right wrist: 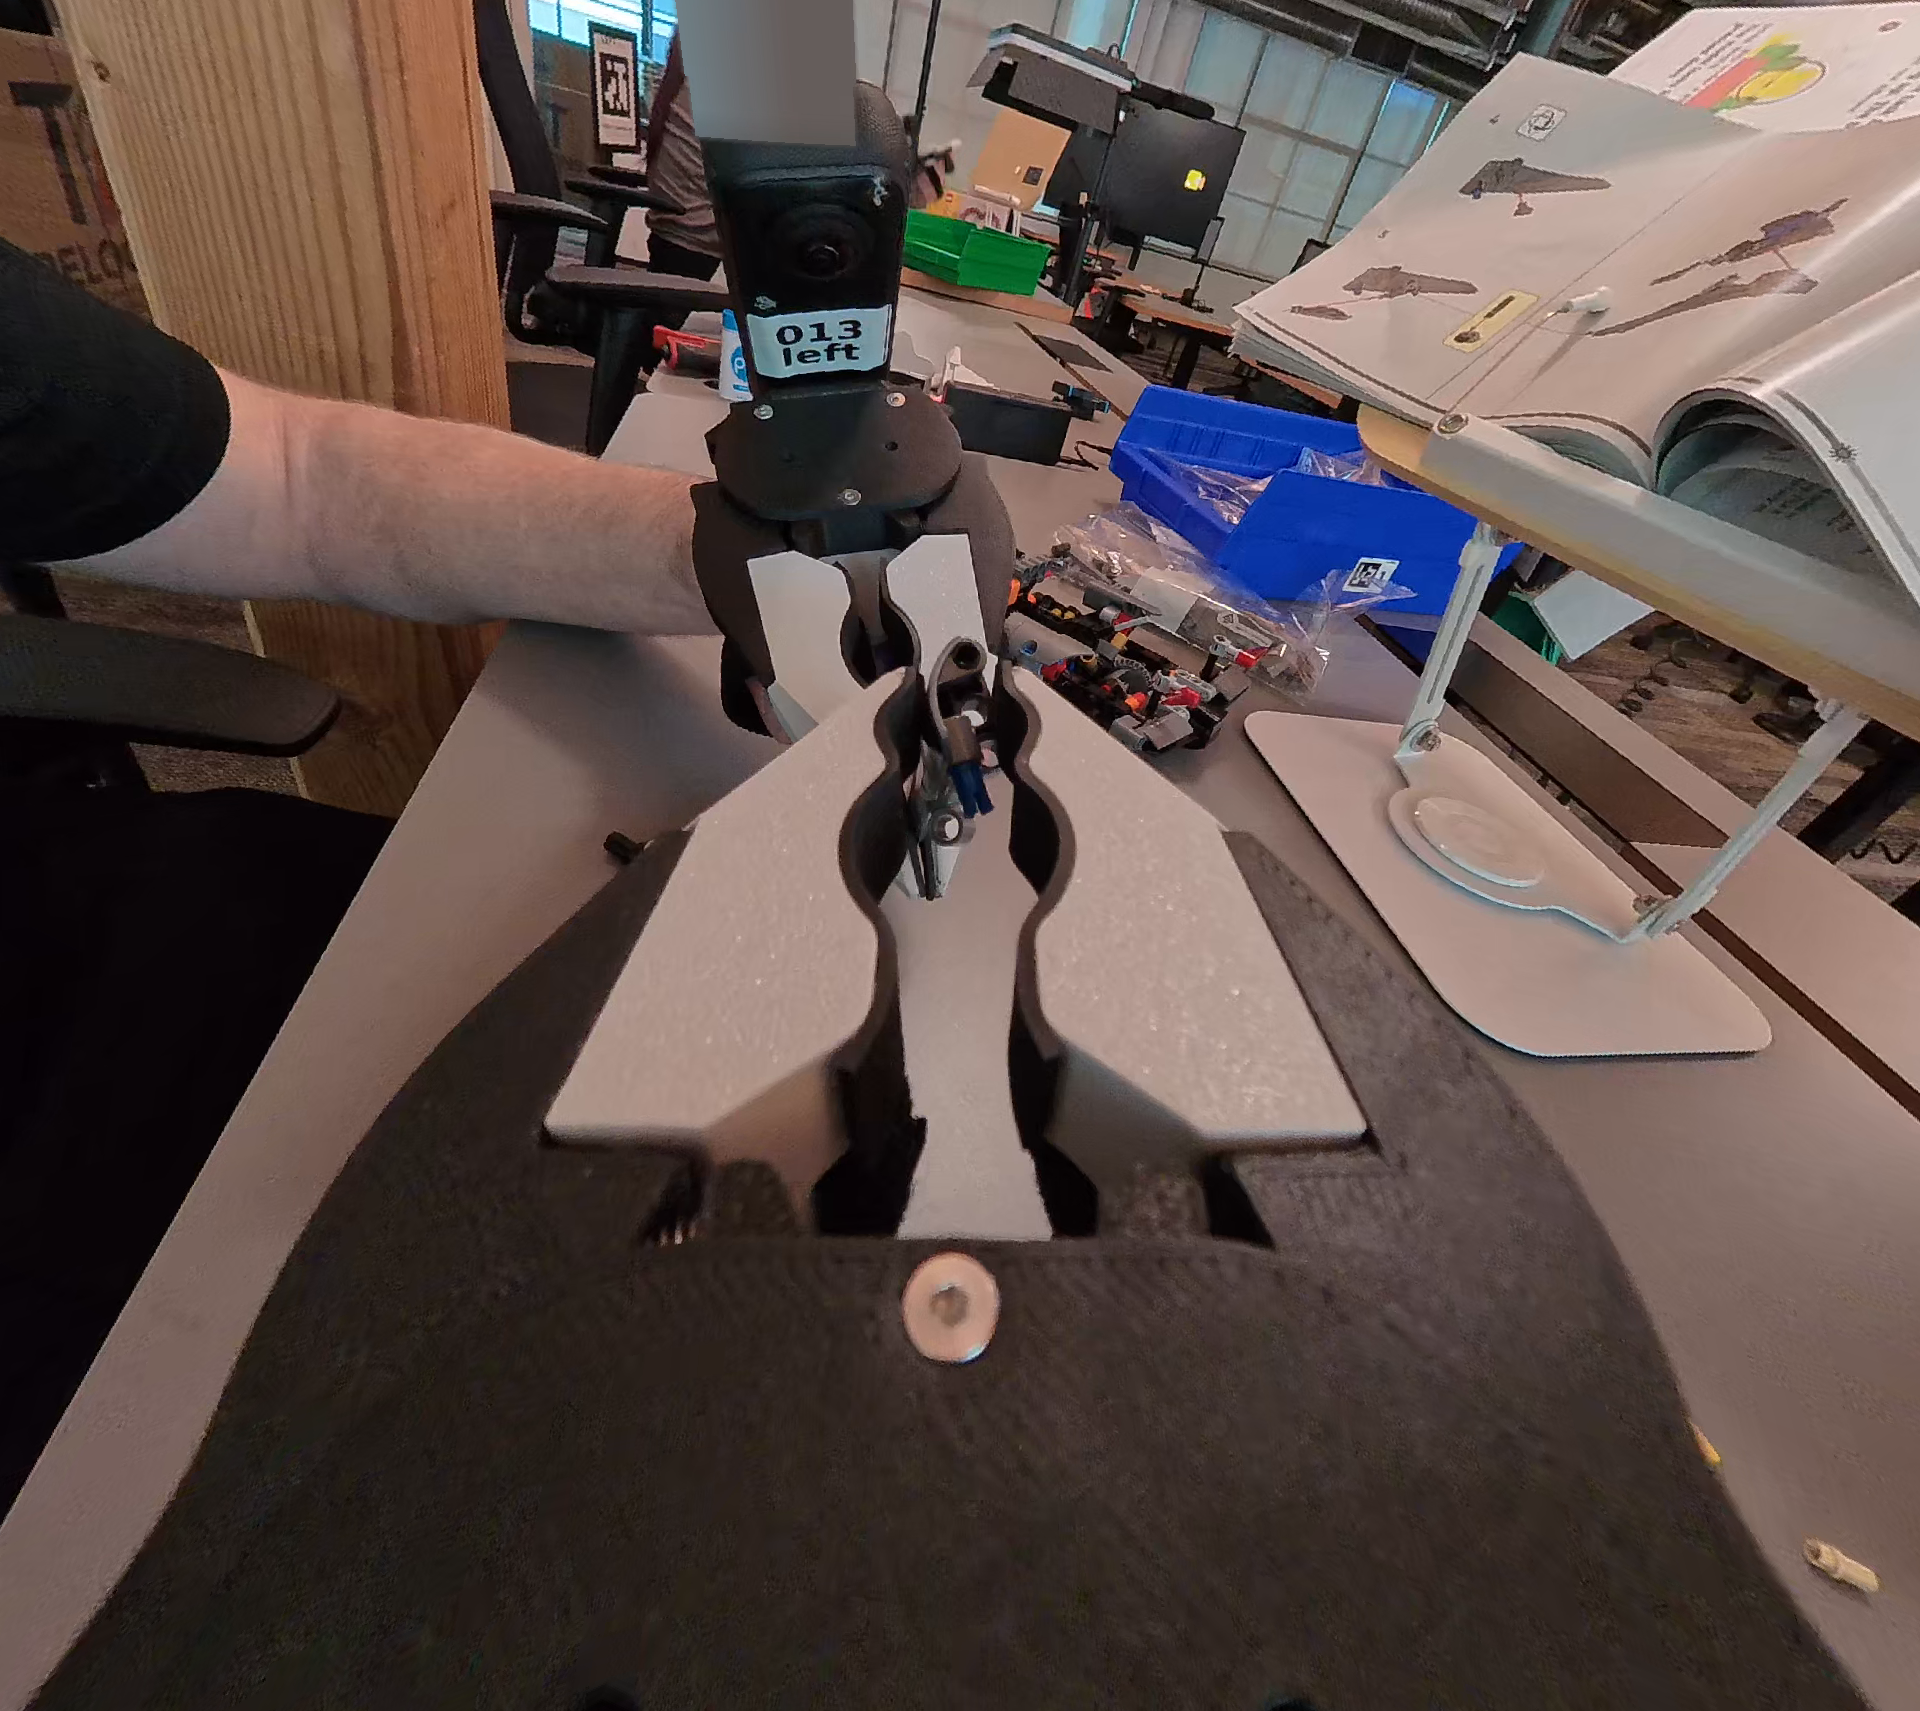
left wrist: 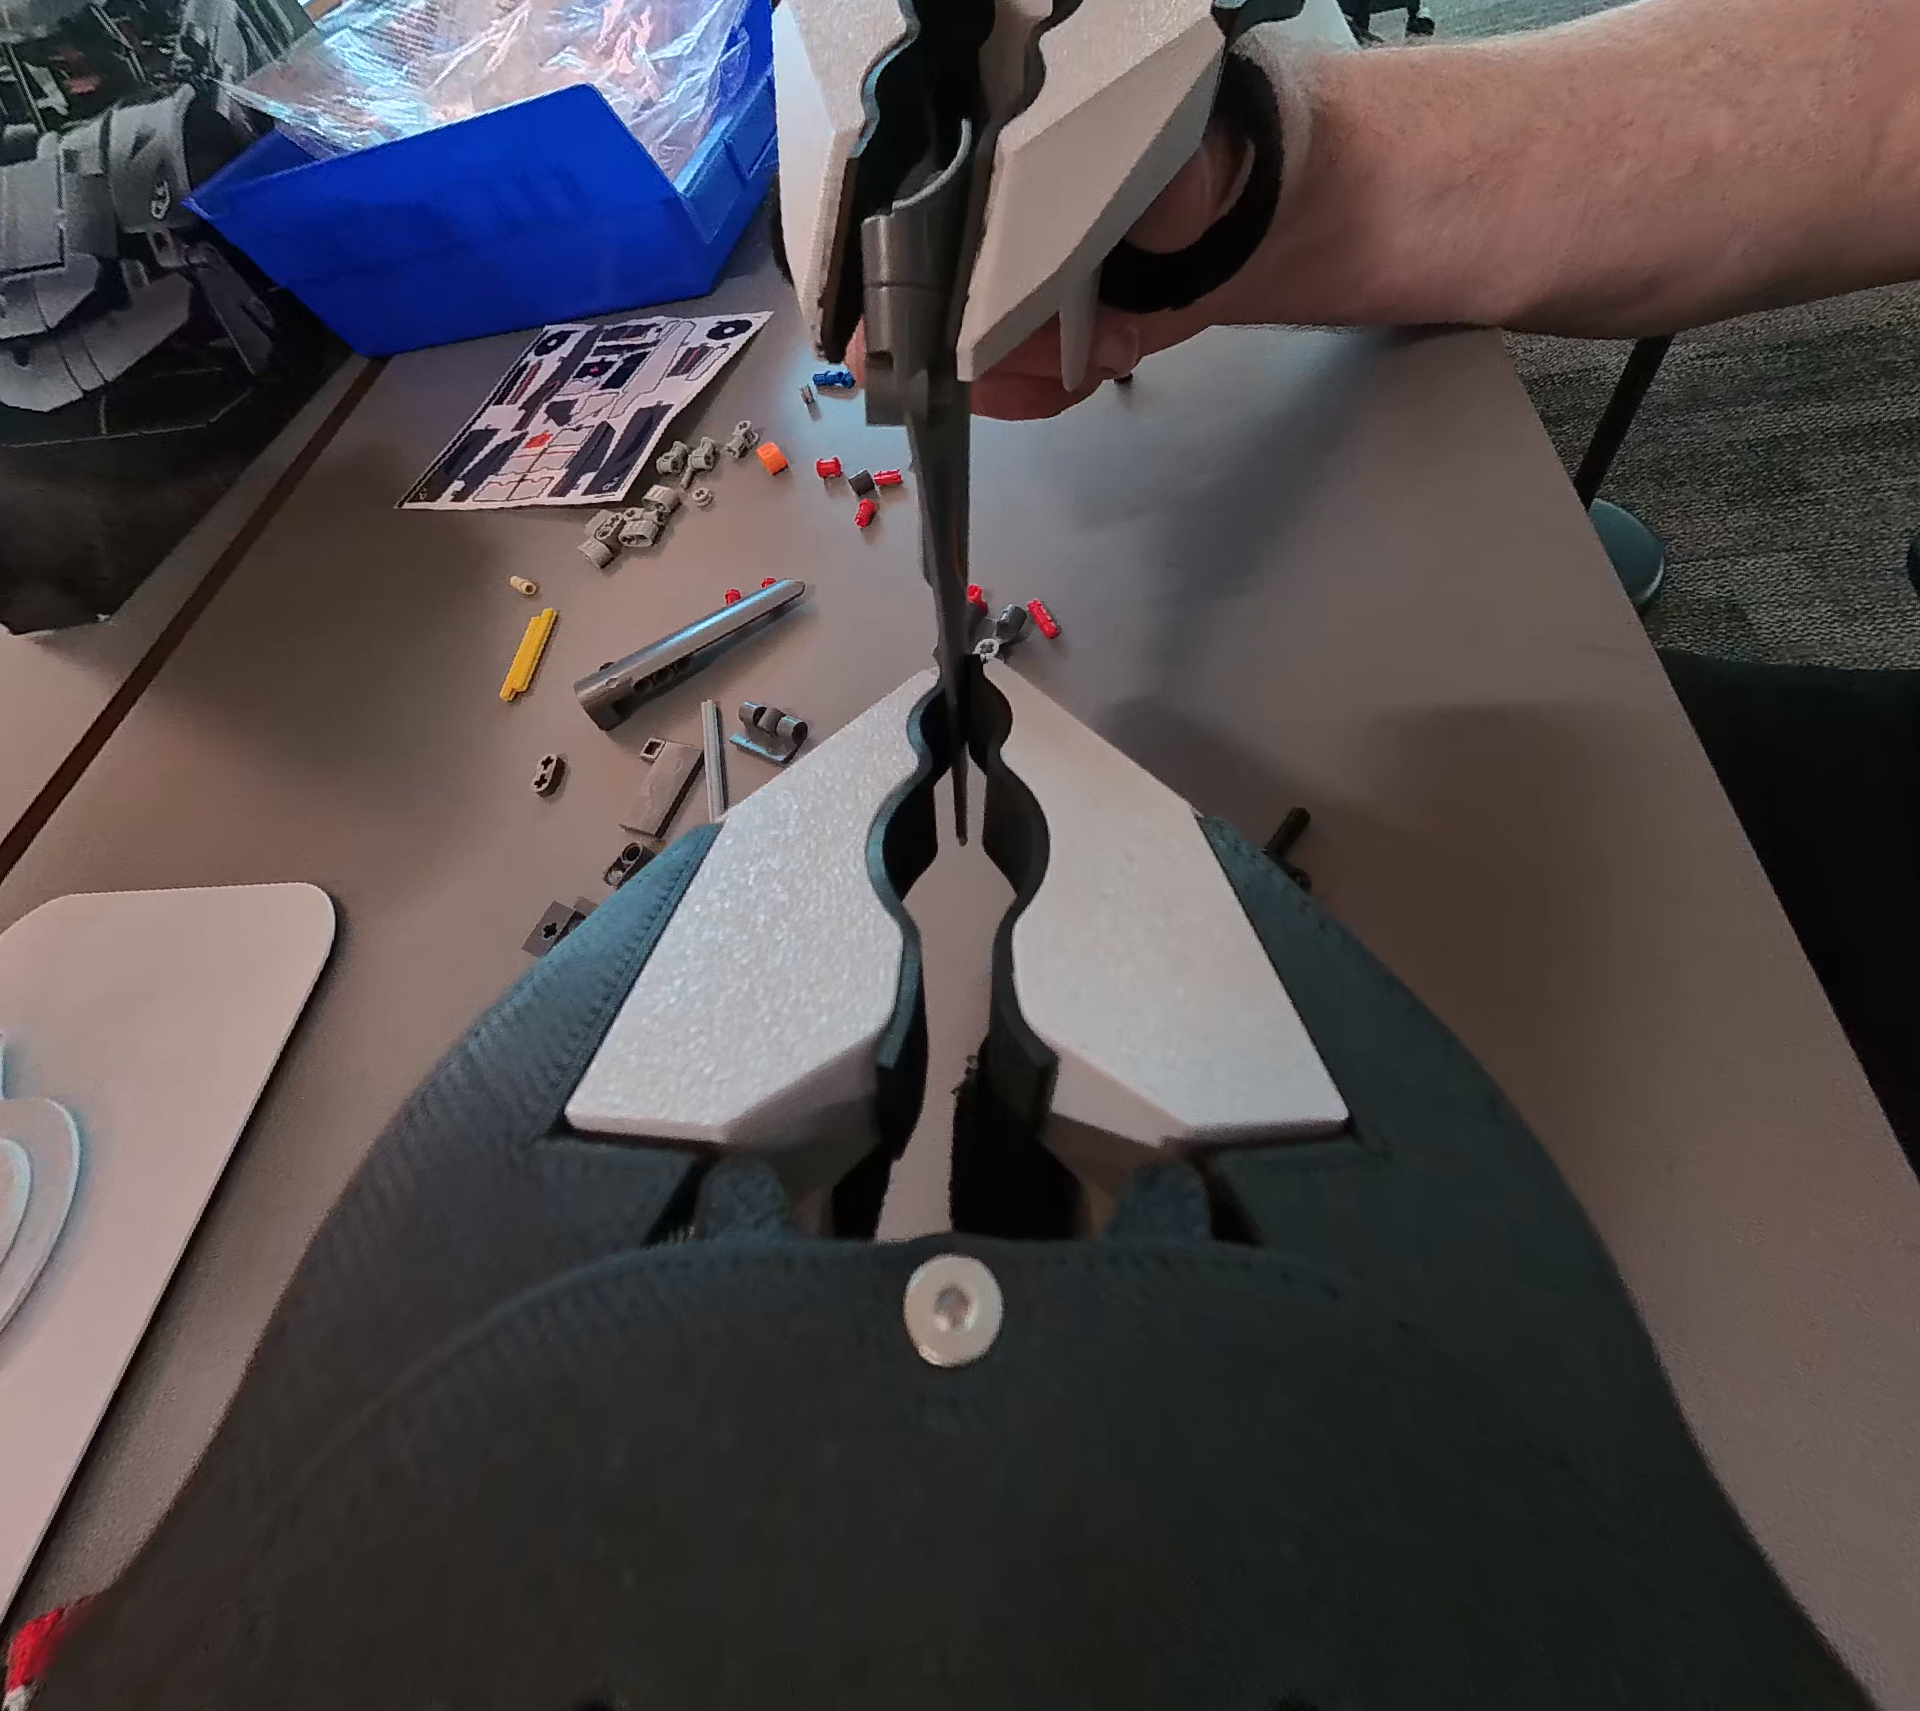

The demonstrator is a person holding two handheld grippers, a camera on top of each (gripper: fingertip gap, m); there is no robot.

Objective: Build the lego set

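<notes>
A thin dark grey lego assembly [left wrist: 940, 539] hangs above the table, held at both ends. My left gripper [left wrist: 961, 700] is shut on its near, thin end. My right gripper [left wrist: 909, 352] faces it from the far side and is shut on the thicker, hinged end. In the right wrist view the assembly [right wrist: 945, 788] shows grey parts and a blue pin between my right gripper's [right wrist: 951, 690] fingertips. The left gripper [right wrist: 899, 659] is close behind it. Loose parts lie on the table below: a long grey beam [left wrist: 691, 648], a yellow axle [left wrist: 528, 653], red pins [left wrist: 831, 472] and grey connectors [left wrist: 644, 508].
A sticker sheet [left wrist: 592, 409] and a blue bin [left wrist: 499, 207] holding a plastic bag [left wrist: 499, 20] lie far left, by the set's box [left wrist: 104, 207]. An instruction booklet [right wrist: 1662, 259] rests on a white stand [right wrist: 1507, 934]. A bag of parts [right wrist: 1143, 653] and blue bins [right wrist: 1299, 508] sit behind. Tip to tip, the grippers are about 6 cm apart. It is some 15 cm from my left tips to the long grey beam [left wrist: 691, 648].
</notes>
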